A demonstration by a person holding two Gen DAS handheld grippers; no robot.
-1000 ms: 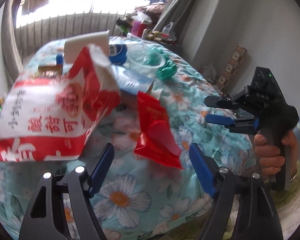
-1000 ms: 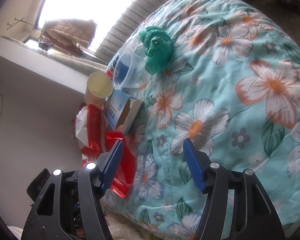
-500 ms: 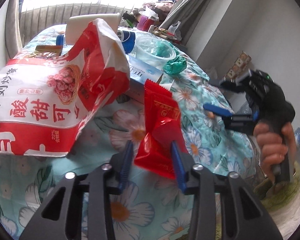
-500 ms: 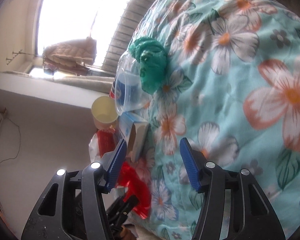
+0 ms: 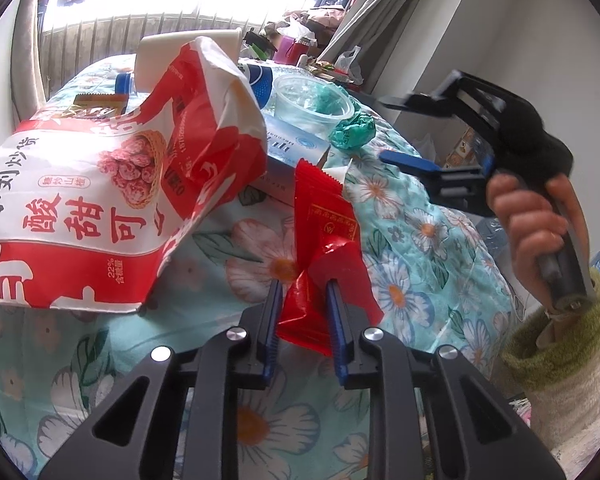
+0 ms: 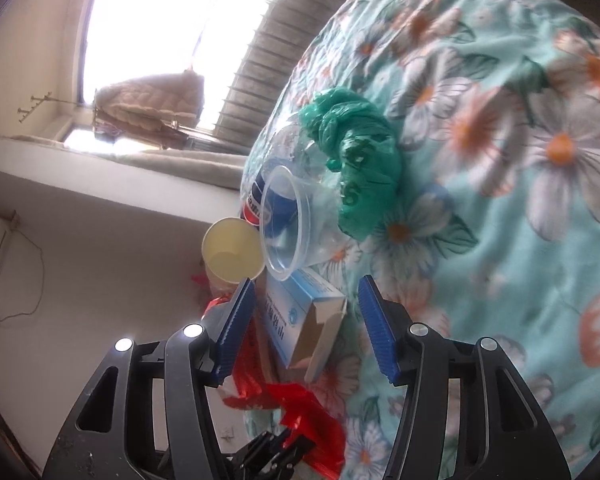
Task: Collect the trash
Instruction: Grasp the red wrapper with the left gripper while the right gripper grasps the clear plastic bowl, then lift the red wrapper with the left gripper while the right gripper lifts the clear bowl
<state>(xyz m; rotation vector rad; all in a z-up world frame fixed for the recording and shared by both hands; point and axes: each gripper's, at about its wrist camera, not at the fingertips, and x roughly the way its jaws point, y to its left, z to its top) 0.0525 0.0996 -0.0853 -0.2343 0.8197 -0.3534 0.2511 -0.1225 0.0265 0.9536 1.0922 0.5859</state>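
Observation:
A crumpled red wrapper (image 5: pixel 324 216) lies on the floral cloth (image 5: pixel 416 240), its near end between the blue pads of my left gripper (image 5: pixel 303 292). Those jaws are closing and the pads press on the wrapper's sides. In the right wrist view the same red wrapper (image 6: pixel 300 404) shows at the bottom. My right gripper (image 6: pixel 306 292) stands open just short of the open end of a blue and white carton (image 6: pixel 288 312), with no pad touching it. From the left wrist view, the right gripper (image 5: pixel 400 130) hovers at the cloth's right edge, held by a hand (image 5: pixel 532 216).
A large red and white snack bag (image 5: pixel 100 200) stands left of the wrapper. Behind it are a clear plastic cup (image 6: pixel 288 224), a knotted green bag (image 6: pixel 360 168), a paper cup (image 6: pixel 232 256) and a blue-labelled bottle (image 5: pixel 256 80). A grey wall runs along the right.
My left gripper's jaws have come in from wide apart onto the red wrapper. The right gripper has moved in toward the blue carton and rolled a little.

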